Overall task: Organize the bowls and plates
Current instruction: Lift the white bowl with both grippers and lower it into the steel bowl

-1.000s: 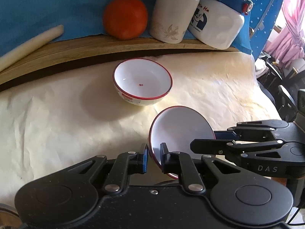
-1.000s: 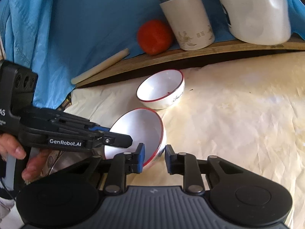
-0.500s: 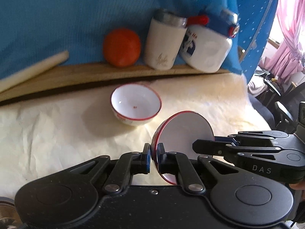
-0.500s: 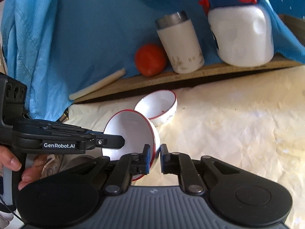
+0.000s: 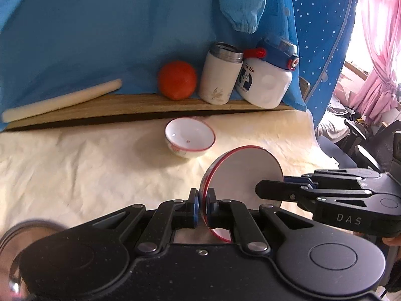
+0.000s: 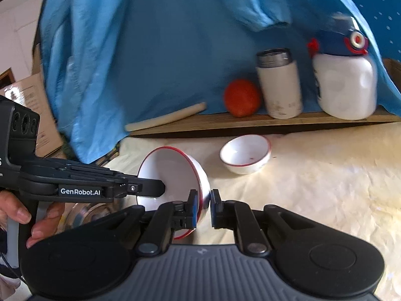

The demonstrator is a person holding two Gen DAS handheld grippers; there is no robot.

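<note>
A white bowl with a red rim (image 5: 244,173) is held tilted on its side above the cream cloth. My left gripper (image 5: 203,207) is shut on its near rim. My right gripper (image 6: 202,207) is shut on the bowl (image 6: 173,173) from the other side; it shows in the left wrist view (image 5: 260,189) reaching in from the right. A second white bowl with a red rim (image 5: 189,138) stands upright on the cloth near the wooden board; it also shows in the right wrist view (image 6: 245,154).
A wooden board (image 5: 140,107) at the back carries a red tomato (image 5: 177,80), a white tumbler (image 5: 221,75), a white and blue jug (image 5: 267,80) and a pale rolling pin (image 5: 62,102). Blue cloth hangs behind. A metal bowl (image 5: 27,233) lies at the lower left.
Both grippers have risen and drawn back with the bowl, tilting it further onto its edge. The second bowl has stayed in place.
</note>
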